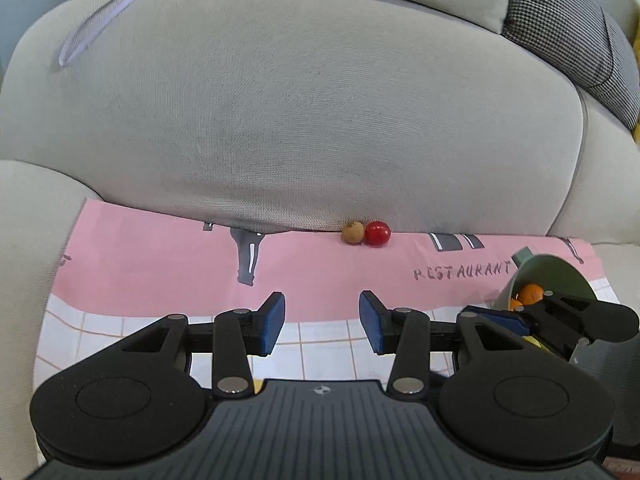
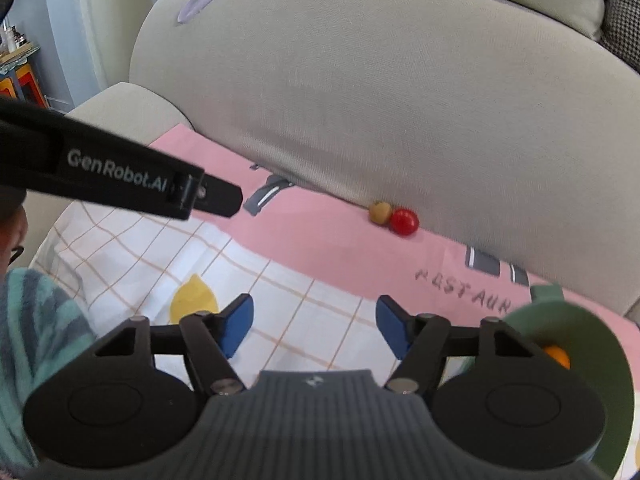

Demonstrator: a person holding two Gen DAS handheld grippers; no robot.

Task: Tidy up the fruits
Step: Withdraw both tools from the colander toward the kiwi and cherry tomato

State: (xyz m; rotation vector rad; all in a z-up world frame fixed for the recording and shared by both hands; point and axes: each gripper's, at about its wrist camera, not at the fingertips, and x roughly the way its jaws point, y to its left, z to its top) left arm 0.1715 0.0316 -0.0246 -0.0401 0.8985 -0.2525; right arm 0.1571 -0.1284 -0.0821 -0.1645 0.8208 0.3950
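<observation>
A red round fruit (image 1: 377,233) and a small brown fruit (image 1: 353,232) lie touching each other where the pink cloth (image 1: 160,256) meets the sofa back. The right wrist view shows the same red fruit (image 2: 404,222) and brown fruit (image 2: 380,212). A green bowl (image 1: 560,274) at the right lies tipped and holds orange fruits (image 1: 531,293). My left gripper (image 1: 322,320) is open and empty, short of the two fruits. My right gripper (image 2: 314,322) is open and empty over the checked part of the cloth, beside the bowl (image 2: 584,340).
The cloth covers a beige sofa seat; the backrest (image 1: 300,100) rises just behind the fruits, and an armrest (image 1: 24,220) stands at the left. A yellow lemon shape (image 2: 194,300) shows on the cloth. The left gripper's black body (image 2: 120,172) crosses the right wrist view. A striped sleeve (image 2: 32,320) is at lower left.
</observation>
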